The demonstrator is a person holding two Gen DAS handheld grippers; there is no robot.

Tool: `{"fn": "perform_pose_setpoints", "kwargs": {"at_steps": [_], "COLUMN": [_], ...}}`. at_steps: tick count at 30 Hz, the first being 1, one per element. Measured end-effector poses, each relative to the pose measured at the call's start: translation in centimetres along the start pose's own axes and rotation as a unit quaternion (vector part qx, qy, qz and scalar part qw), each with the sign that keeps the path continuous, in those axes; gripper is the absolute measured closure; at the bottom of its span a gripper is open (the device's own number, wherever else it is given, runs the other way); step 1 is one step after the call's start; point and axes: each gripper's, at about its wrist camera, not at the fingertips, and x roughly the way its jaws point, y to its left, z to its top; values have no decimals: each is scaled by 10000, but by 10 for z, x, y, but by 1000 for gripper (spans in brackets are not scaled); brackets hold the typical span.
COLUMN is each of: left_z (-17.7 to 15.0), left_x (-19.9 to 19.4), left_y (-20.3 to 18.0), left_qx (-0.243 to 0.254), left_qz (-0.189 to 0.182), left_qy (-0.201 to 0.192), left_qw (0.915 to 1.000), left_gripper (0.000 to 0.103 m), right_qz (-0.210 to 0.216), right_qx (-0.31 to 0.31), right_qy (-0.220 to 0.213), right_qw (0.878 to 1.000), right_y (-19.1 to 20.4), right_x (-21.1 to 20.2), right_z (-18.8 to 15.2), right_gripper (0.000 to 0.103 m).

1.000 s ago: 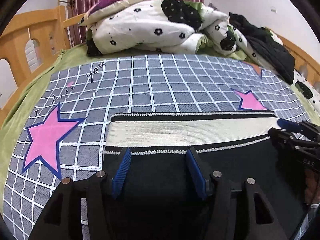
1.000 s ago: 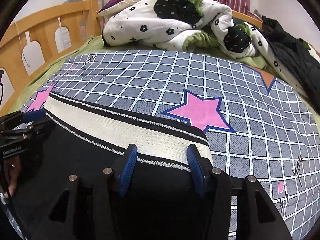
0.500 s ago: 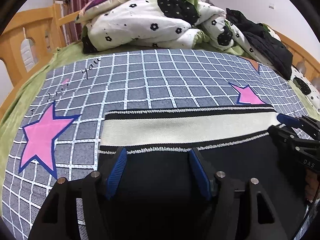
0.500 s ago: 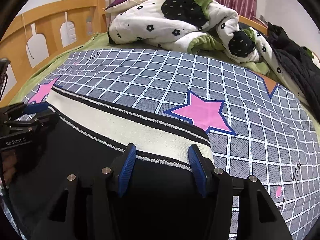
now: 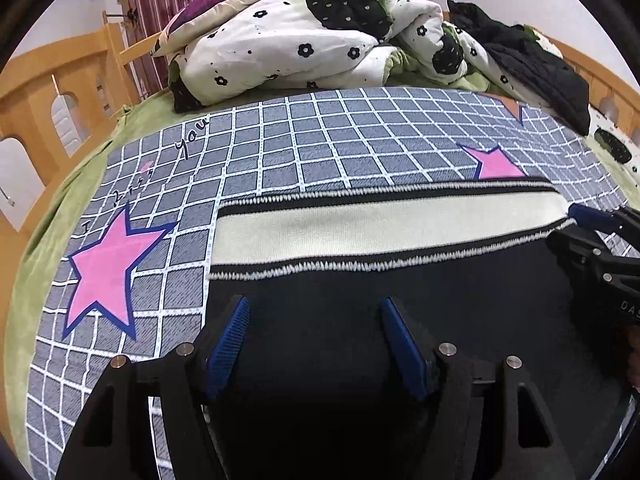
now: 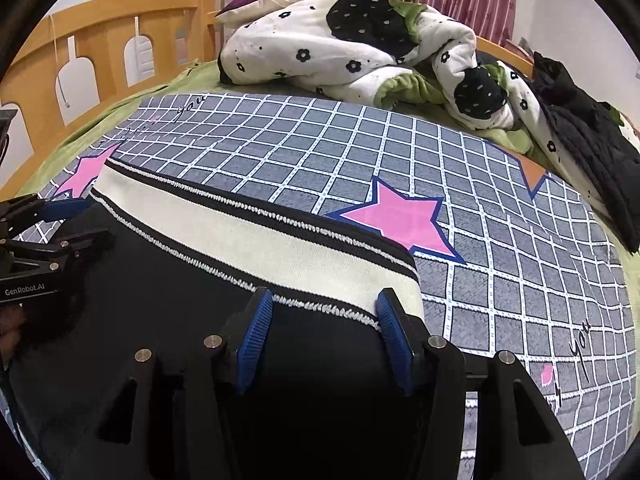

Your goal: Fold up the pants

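Black pants with a cream, black-edged waistband lie flat on the checked bed cover. My left gripper is open, its blue pads spread over the black cloth just below the waistband near its left end. My right gripper is open over the waistband's right end. Each gripper shows at the edge of the other view: the right one in the left wrist view, the left one in the right wrist view.
The grey checked cover with pink stars spreads beyond the pants. A bundled white flowered quilt and pillow lie at the head. A dark garment lies at the right. Wooden bed rails run along the sides.
Both grippers have drawn back slightly toward me, so the pads sit a little lower against the waistband. The pants have not moved.
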Motion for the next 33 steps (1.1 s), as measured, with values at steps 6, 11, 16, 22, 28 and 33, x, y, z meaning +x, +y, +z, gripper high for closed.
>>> {"fn": "perform_pose_setpoints", "kwargs": {"at_steps": [6, 11, 16, 22, 28, 33], "left_z": [-11, -28, -47, -83, -110, -128], "left_x": [-8, -22, -44, -75, -100, -103], "left_y": [6, -11, -37, -65, -46, -16], "left_qx": [-292, 52, 436, 776, 511, 294], "left_qz": [-192, -75, -323, -292, -9, -107], "left_qy": [215, 269, 255, -14, -281, -138], "left_qw": [9992, 9996, 9982, 9966, 9983, 9994], "left_gripper": [36, 36, 36, 36, 32, 29], "right_qz": [-67, 55, 183, 417, 323, 336], "right_qx": [55, 162, 438, 647, 320, 474], "right_qy": [121, 248, 314, 391, 398, 490], "right_qw": [9999, 9995, 9984, 9963, 9982, 9971], "right_y": [3, 5, 3, 17, 31, 14], "right_x": [-14, -33, -55, -84, -94, -98], "right_z": [-10, -24, -43, -78, -98, -110], "right_gripper": [49, 49, 49, 49, 49, 49]}}
